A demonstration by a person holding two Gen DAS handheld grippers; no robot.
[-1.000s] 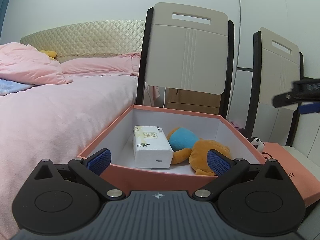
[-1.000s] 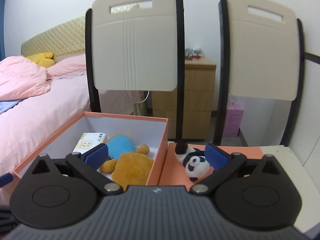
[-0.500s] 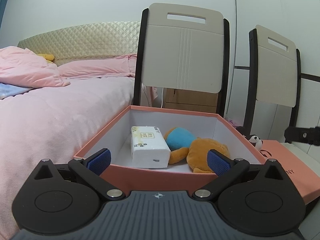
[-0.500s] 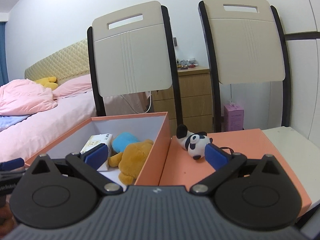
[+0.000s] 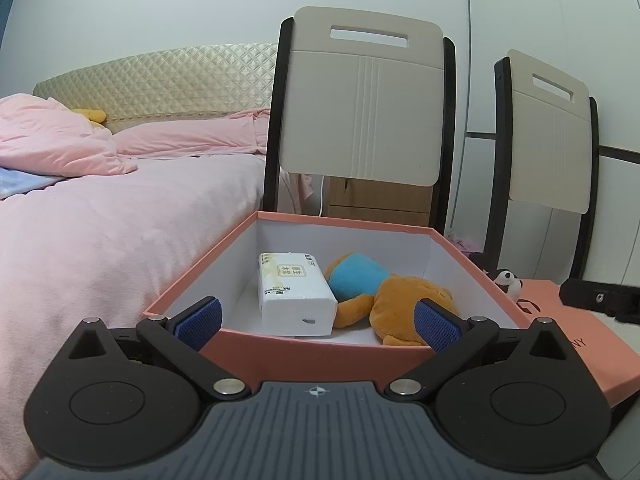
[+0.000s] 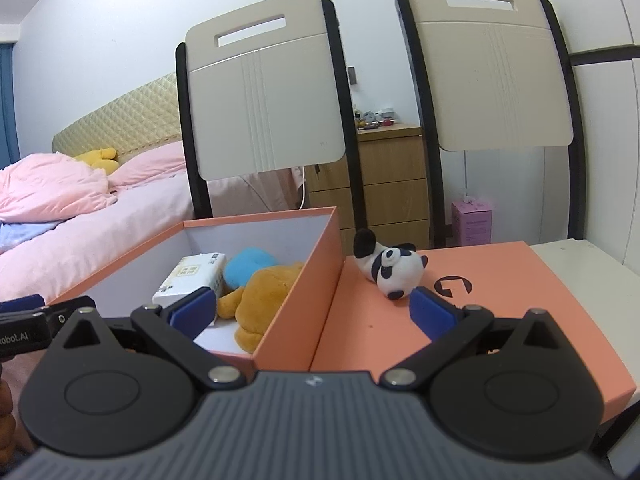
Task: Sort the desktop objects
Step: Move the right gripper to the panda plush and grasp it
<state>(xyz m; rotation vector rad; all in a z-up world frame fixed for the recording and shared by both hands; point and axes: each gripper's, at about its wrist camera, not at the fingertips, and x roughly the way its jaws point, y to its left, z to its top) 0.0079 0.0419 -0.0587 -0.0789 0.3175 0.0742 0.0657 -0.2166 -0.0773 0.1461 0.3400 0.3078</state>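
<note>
An open orange box (image 5: 320, 354) (image 6: 294, 312) holds a white tissue pack (image 5: 294, 294) (image 6: 192, 278) and an orange plush toy with a blue head (image 5: 384, 296) (image 6: 260, 296). A small panda plush (image 6: 390, 270) (image 5: 506, 282) lies on the flat orange lid (image 6: 500, 308) (image 5: 560, 344) to the right of the box. My left gripper (image 5: 316, 322) is open and empty in front of the box's near wall. My right gripper (image 6: 312, 308) is open and empty, above the box's right wall, short of the panda.
Two beige folding chairs (image 6: 264, 100) (image 6: 488, 76) stand behind the table. A pink bed (image 5: 100, 220) lies to the left. A wooden drawer unit (image 6: 388, 184) and a pink carton (image 6: 472, 220) stand at the back. The white table edge (image 6: 592, 260) shows at right.
My right gripper has drawn back and turned right, so the panda and lid now show farther ahead. My left gripper has barely moved. Both stay open.
</note>
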